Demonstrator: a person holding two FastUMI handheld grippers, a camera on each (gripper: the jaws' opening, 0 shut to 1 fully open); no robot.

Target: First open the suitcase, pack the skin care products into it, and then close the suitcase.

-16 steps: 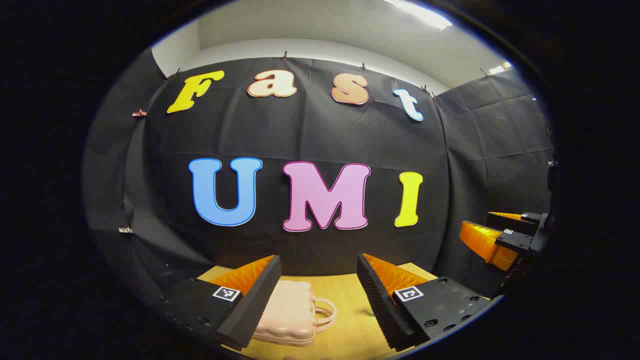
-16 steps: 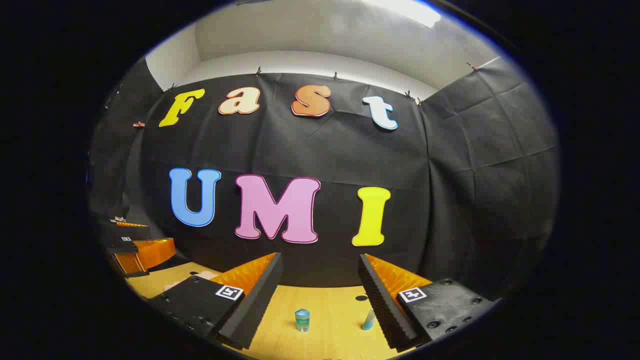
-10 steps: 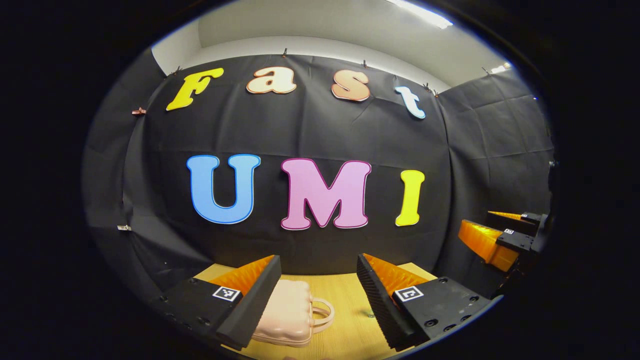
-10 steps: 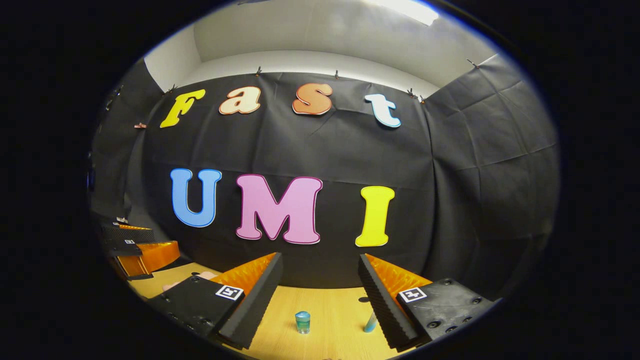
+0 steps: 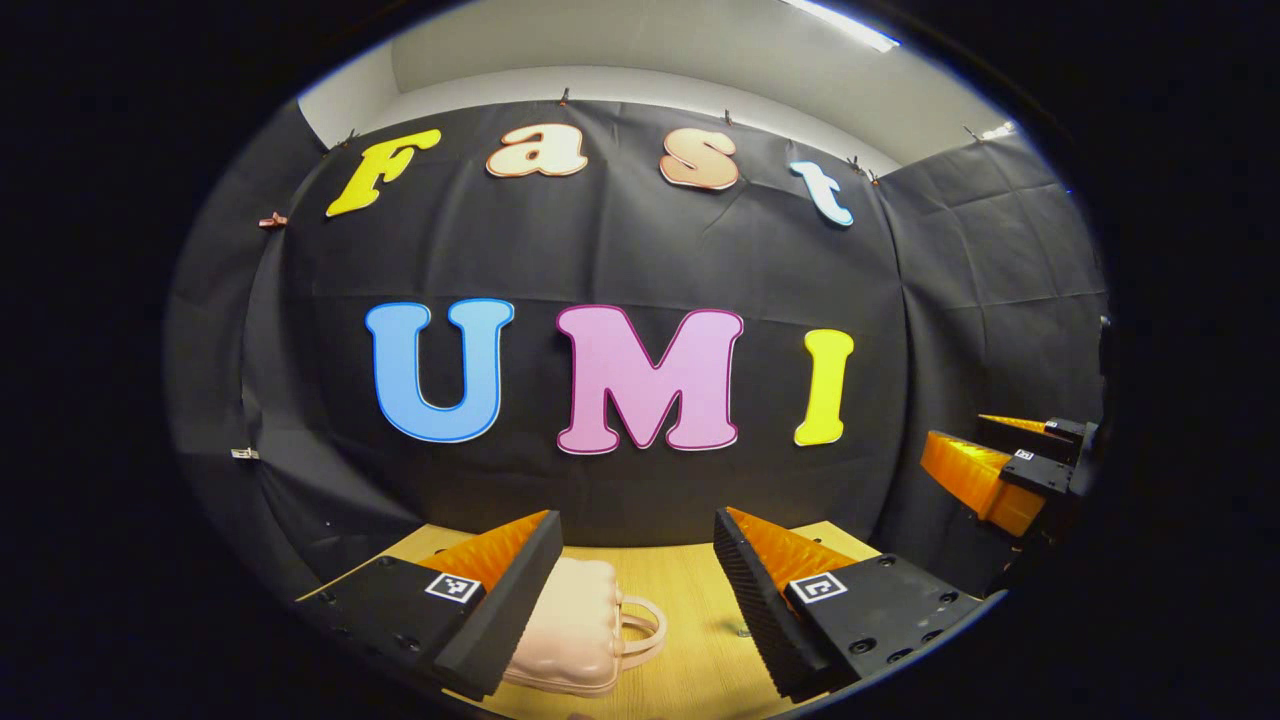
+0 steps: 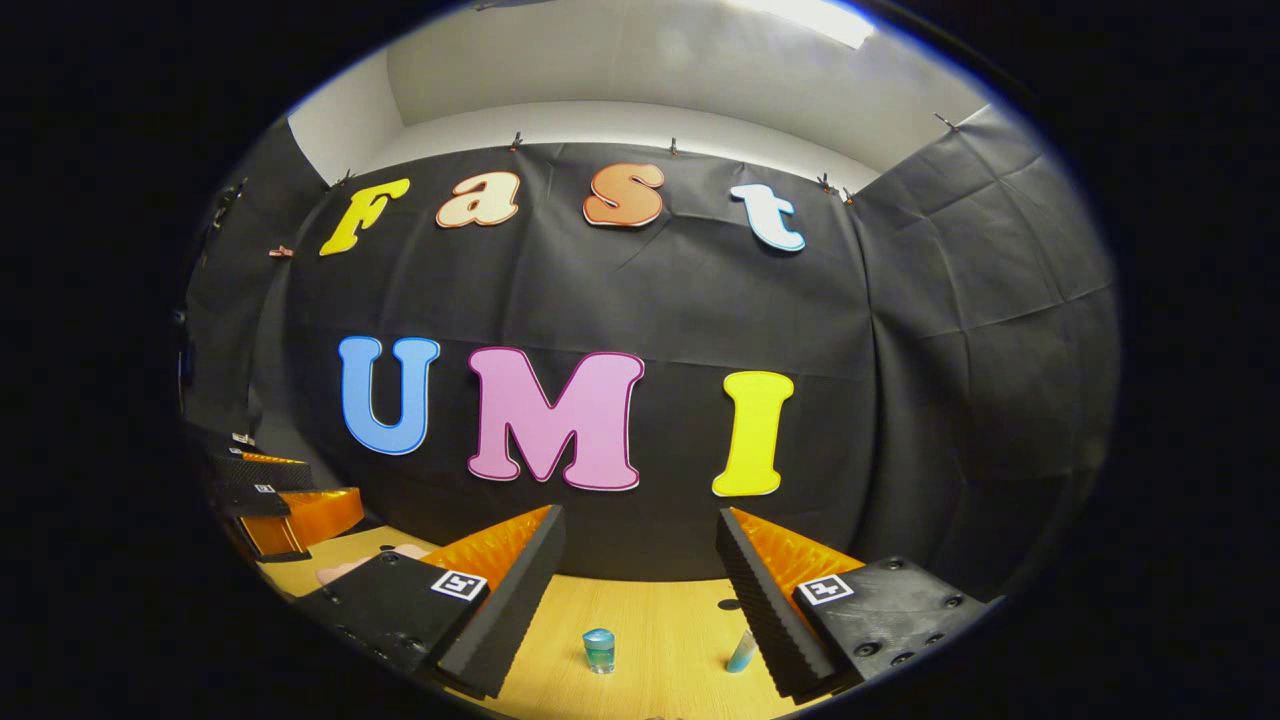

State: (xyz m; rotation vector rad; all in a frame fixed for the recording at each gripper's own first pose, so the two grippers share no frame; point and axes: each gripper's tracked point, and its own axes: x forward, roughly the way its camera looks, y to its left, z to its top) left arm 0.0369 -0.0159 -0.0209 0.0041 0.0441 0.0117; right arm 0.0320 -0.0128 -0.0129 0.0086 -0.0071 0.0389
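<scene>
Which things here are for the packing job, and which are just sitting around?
For the job:
- pink suitcase, shut, lying on the table
- small blue jar
- blue tube, partly behind a finger
- left gripper and right gripper, both open and holding nothing

Just there:
- wooden table
- small dark spot on the table

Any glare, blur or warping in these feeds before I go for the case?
Left gripper view: sharp, ceiling light glares mildly, suitcase evenly lit, edges bowed. Right gripper view: sharp too, jar clear on the table, wall warped toward the rim.
</scene>
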